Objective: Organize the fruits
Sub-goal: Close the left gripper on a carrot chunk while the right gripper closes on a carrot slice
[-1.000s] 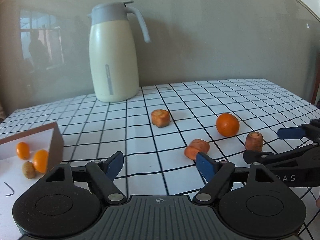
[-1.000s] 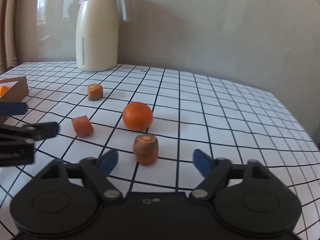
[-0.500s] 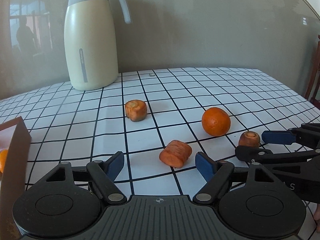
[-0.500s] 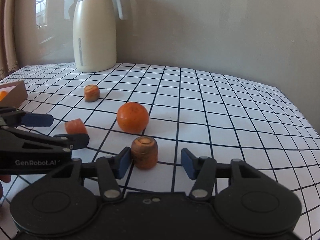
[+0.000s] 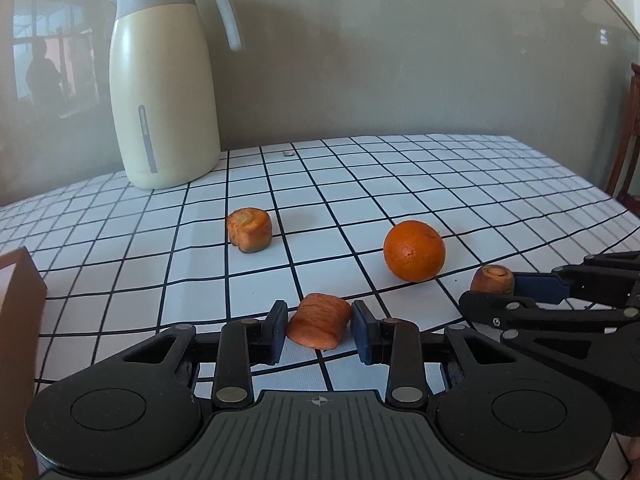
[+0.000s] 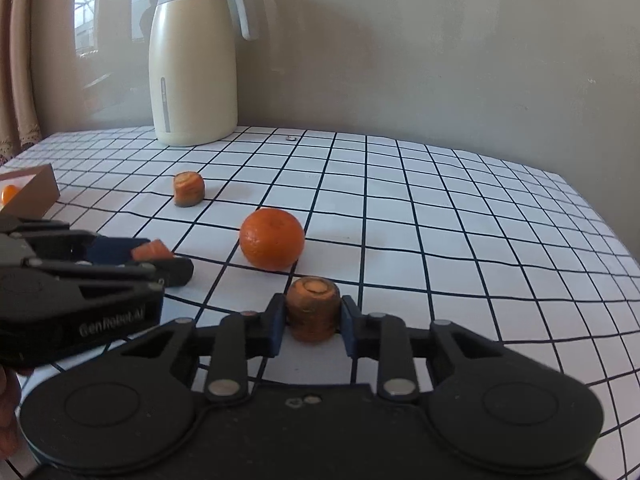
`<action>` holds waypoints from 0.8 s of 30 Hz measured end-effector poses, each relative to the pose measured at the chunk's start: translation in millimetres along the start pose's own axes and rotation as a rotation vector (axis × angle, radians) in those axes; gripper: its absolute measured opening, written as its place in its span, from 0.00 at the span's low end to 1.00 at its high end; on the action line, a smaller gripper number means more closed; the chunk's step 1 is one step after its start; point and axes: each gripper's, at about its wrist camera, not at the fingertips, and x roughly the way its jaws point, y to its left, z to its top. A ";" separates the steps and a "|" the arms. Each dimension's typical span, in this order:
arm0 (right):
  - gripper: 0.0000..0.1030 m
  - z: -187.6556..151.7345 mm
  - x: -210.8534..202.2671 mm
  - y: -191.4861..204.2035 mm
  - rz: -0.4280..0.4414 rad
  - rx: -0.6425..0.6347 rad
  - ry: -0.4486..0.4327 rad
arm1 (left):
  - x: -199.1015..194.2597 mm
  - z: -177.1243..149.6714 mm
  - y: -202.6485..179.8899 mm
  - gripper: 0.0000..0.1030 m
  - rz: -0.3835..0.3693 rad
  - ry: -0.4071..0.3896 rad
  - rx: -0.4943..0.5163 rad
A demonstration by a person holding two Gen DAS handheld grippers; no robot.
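Both claws clamped on carrot pieces, gridded table.

Behind, I see the cream jug; the orange sits mid-table. My left gripper pinches the lying carrot chunk; my right gripper pinches the upright carrot stub.

Both my wrist cameras sit low over the checked table, facing the wall; both catch the jug, the orange, and each other's gripper.

Orange (round, whole) between three carrot chunks.
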 end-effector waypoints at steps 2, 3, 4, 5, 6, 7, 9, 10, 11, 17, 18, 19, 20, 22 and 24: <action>0.19 -0.5 -0.3 -1.0 -0.004 0.003 0.002 | -2.8 -1.5 -1.0 0.33 -0.005 -0.002 0.006; 0.19 -1.5 -1.4 -0.3 -0.007 -0.001 0.003 | -5.1 -2.4 -0.4 0.33 -0.004 -0.005 0.003; 0.19 -2.4 -2.6 0.1 -0.010 -0.007 0.003 | -7.9 -3.5 -0.1 0.33 0.002 -0.012 0.007; 0.19 -2.8 -4.2 0.7 -0.016 -0.011 -0.001 | -11.2 -4.9 0.6 0.33 0.008 -0.020 0.012; 0.19 -3.1 -6.3 0.9 -0.021 -0.013 -0.006 | -14.7 -5.6 2.1 0.33 0.013 -0.028 0.012; 0.19 -3.5 -9.0 0.4 -0.025 -0.013 -0.011 | -18.8 -5.7 3.6 0.33 0.015 -0.033 0.012; 0.19 -3.0 -15.3 -0.7 -0.028 -0.006 -0.025 | -28.4 -5.8 7.9 0.33 0.023 -0.058 0.011; 0.19 -3.2 -19.4 -1.3 -0.030 -0.004 -0.032 | -33.1 -6.2 10.2 0.33 0.027 -0.065 0.014; 0.19 -3.1 -22.4 -1.5 -0.032 -0.001 -0.037 | -38.7 -6.9 13.6 0.33 0.026 -0.077 0.009; 0.19 -3.2 -43.2 4.0 -0.030 -0.001 -0.073 | -69.5 -10.0 25.2 0.33 0.040 -0.118 0.017; 0.19 -2.8 -47.0 5.7 -0.029 -0.003 -0.079 | -74.6 -10.6 26.1 0.33 0.041 -0.125 0.023; 0.19 -2.1 -50.6 7.4 -0.027 -0.007 -0.086 | -79.8 -11.4 27.2 0.33 0.042 -0.132 0.028; 0.19 -1.6 -54.7 9.2 -0.025 -0.012 -0.094 | -85.2 -12.4 28.7 0.33 0.046 -0.141 0.034; 0.19 -0.2 -61.0 13.1 -0.024 -0.021 -0.108 | -95.4 -13.0 31.8 0.33 0.051 -0.151 0.042; 0.19 0.2 -69.2 16.8 -0.020 -0.026 -0.123 | -106.4 -13.1 37.5 0.33 0.063 -0.168 0.042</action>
